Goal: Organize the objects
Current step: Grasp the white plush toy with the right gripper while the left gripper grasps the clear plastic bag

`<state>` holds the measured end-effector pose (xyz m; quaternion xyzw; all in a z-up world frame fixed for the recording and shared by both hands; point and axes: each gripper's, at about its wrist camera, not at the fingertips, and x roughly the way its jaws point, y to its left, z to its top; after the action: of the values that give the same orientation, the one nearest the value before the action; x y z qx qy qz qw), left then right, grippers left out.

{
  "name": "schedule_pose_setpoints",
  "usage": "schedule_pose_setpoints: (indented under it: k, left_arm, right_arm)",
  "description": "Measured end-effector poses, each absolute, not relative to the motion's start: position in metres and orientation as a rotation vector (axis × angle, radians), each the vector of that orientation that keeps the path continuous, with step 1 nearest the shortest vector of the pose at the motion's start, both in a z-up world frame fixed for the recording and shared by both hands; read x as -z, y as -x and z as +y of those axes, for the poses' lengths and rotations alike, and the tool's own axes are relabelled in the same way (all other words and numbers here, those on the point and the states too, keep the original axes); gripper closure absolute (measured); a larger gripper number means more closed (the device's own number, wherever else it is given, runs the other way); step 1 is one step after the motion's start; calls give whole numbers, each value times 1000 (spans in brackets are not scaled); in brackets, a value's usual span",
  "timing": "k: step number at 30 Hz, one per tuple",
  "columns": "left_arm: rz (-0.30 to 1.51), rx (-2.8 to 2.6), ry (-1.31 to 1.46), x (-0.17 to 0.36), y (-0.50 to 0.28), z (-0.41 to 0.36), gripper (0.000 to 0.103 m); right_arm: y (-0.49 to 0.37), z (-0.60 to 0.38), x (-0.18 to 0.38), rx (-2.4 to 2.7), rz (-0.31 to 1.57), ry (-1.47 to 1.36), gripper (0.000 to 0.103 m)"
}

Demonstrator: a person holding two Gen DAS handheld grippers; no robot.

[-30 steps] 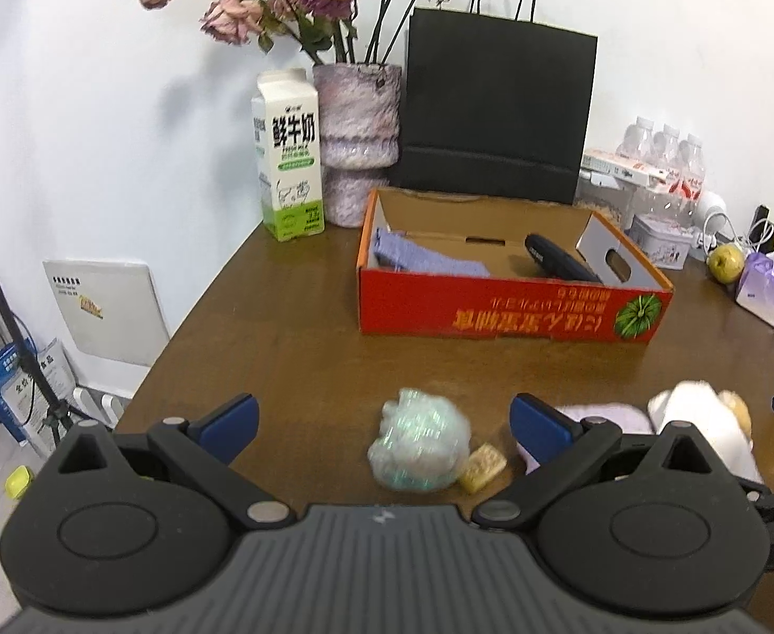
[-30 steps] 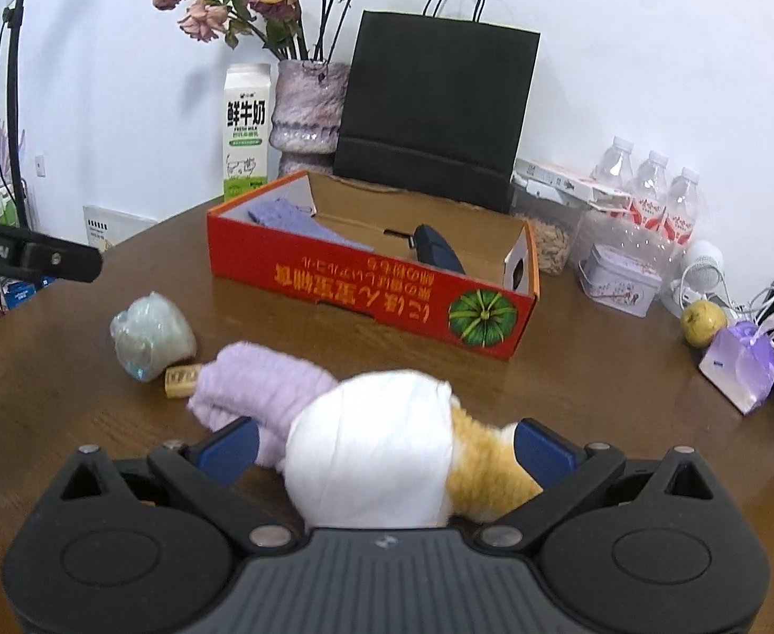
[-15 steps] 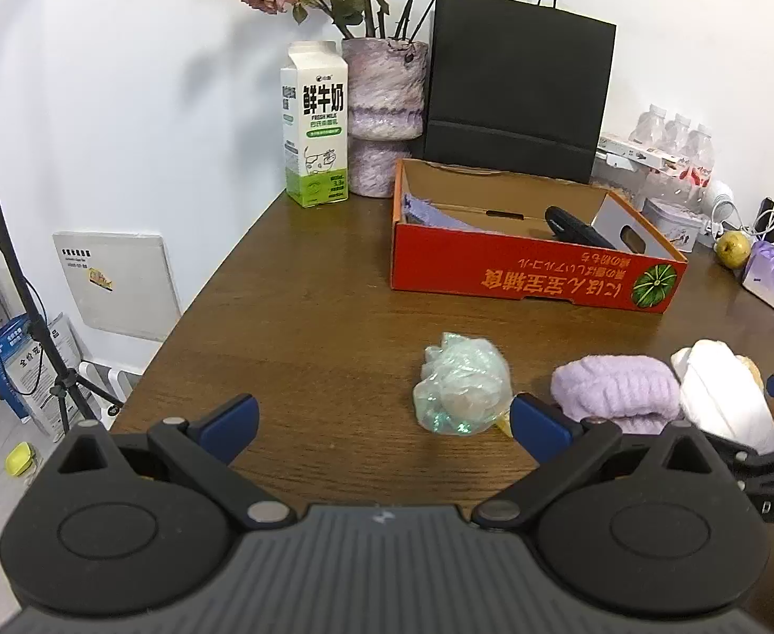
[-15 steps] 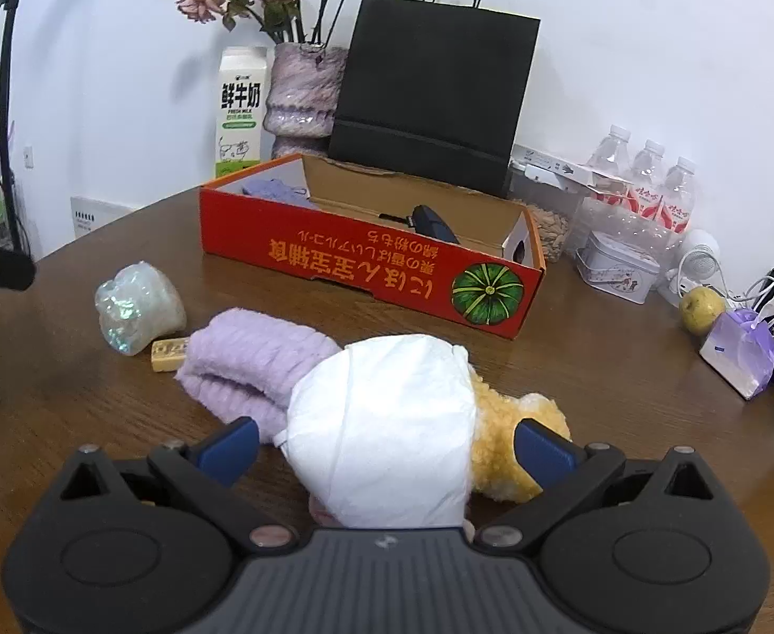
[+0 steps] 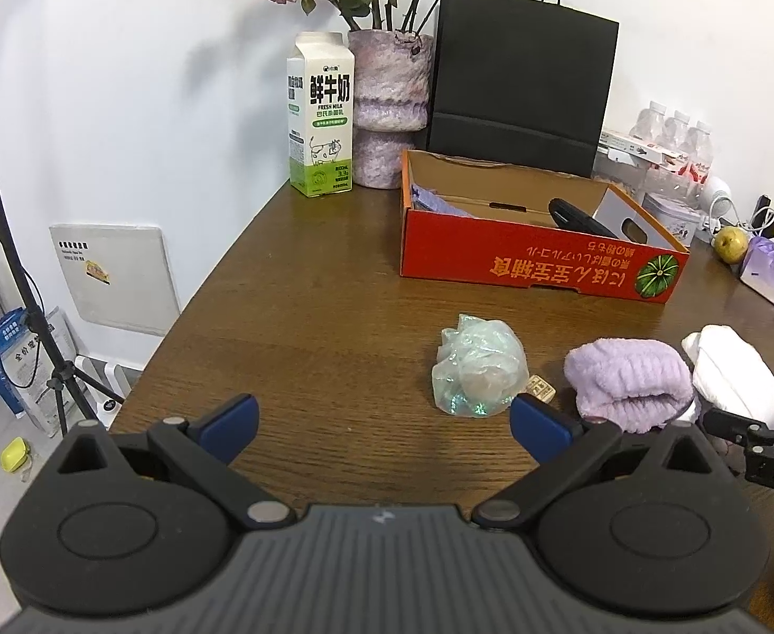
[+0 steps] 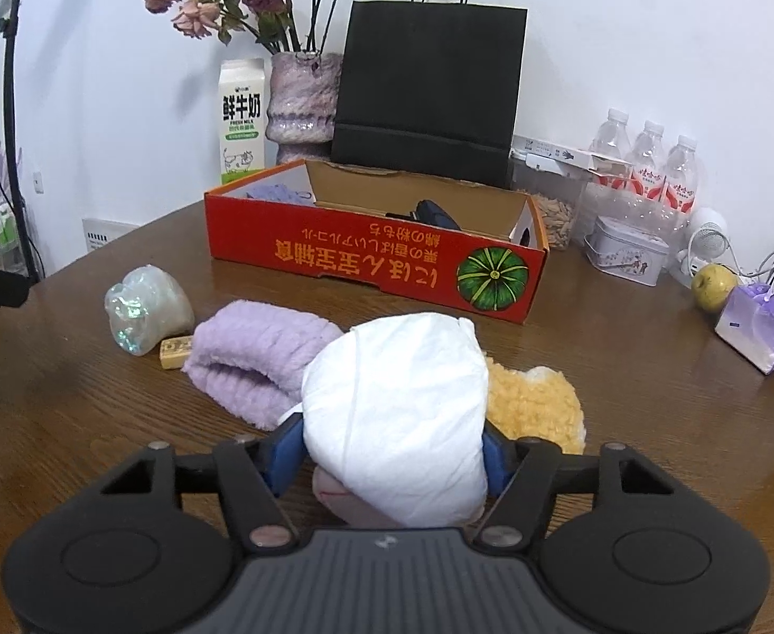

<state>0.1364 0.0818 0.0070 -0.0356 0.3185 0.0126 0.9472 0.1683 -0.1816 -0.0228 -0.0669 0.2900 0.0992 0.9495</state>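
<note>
**Mia:** White cloth fills the right wrist view. The right gripper (image 6: 389, 454) has just been closing, and its blue fingers (image 6: 281, 451) now press on both sides of the stuffed toy (image 6: 402, 417), which lies on the tabletop (image 6: 624, 396). The toy's white wrap is between them, and its yellow fuzzy part sticks out to the right.

**Ben:** The left wrist view shows only a bit of that toy (image 5: 735, 375), at the far right edge. But it shows the left gripper (image 5: 381, 417) well. Its fingers (image 5: 231, 420) stand wide apart and hold nothing. They hang over bare brown wood.

**Mia:** What sits close to them?

**Ben:** The shiny crumpled bag (image 5: 476, 372) is just past the right finger. A small tan block (image 5: 540, 388) touches it, and the purple fuzzy roll (image 5: 630, 383) lies between the block and the toy.

**Mia:** The right view shows the roll (image 6: 260, 359) touching the toy. It also shows things the left view shows poorly: the water bottles (image 6: 648, 169), the tin (image 6: 627, 256), and the small purple bag (image 6: 754, 325).

**Ben:** The left view shows the tabletop's left edge (image 5: 202, 285), with the floor and a black stand (image 5: 11, 264) below it. The right view does not show that drop.

**Mia:** The red box (image 6: 376, 259) is open on top, with a purple cloth and a dark thing inside. Wood is bare between the box and the toy.

**Ben:** Behind the box stand the milk carton (image 5: 320, 116), the vase (image 5: 389, 111) and the black paper bag (image 5: 521, 79), all by the wall.
</note>
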Motion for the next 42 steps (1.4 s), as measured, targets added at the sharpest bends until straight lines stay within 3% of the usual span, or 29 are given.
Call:
schedule_pose_setpoints:
  k: [10,20,40,42]
  left_arm:
    - [665,0,78,1,-148,76,0]
    - [676,36,84,8,-165,65,0]
    - [704,46,103,28,-218,41,0]
    - [706,38,106,32,-221,39,3]
  right_arm:
    - [-160,-183,16,-214,533,137,43]
    - [-159,-186,8,-215,483,118,54]
    - [-172,-183,4,-176,397,121,55]
    - [-174,-183,4,-175,392,114,55]
